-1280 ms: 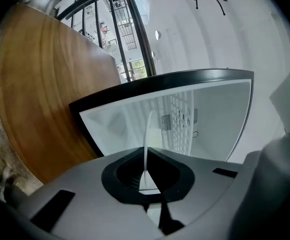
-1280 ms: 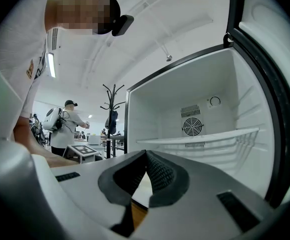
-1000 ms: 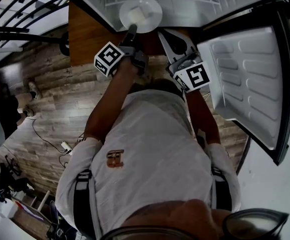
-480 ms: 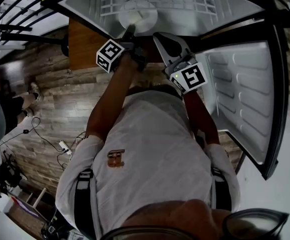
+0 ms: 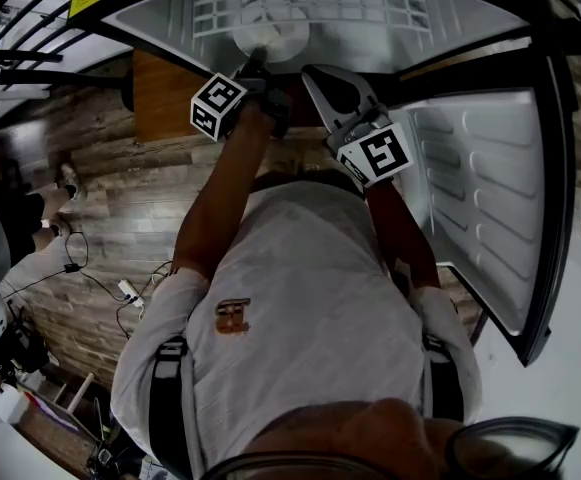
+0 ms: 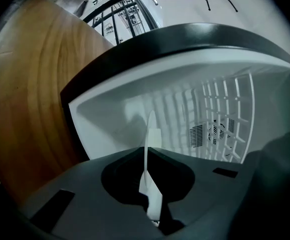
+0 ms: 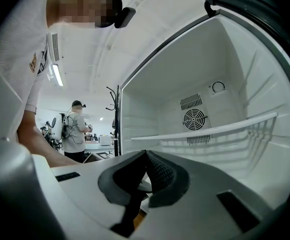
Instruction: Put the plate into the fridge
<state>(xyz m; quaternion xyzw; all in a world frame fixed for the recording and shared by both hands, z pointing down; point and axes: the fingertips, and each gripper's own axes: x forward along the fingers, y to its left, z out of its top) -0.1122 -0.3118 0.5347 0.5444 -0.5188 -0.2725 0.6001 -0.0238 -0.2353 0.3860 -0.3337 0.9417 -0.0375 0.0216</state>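
A white plate is held over the fridge's white wire shelf, inside the open compartment. My left gripper is shut on its near rim. In the left gripper view the plate shows edge-on, pinched between the jaws of that gripper, with the wire shelf to its right. My right gripper hangs just right of the left one at the fridge mouth. In the right gripper view its jaws are shut with nothing between them, facing the fridge's interior.
The fridge door stands open at the right. A wooden cabinet side adjoins the fridge on the left. A white shelf and fan grille show inside. Another person stands far off.
The left gripper has carried the plate farther into the fridge, over the wire shelf. The right gripper has shifted slightly toward the opening and stays shut.
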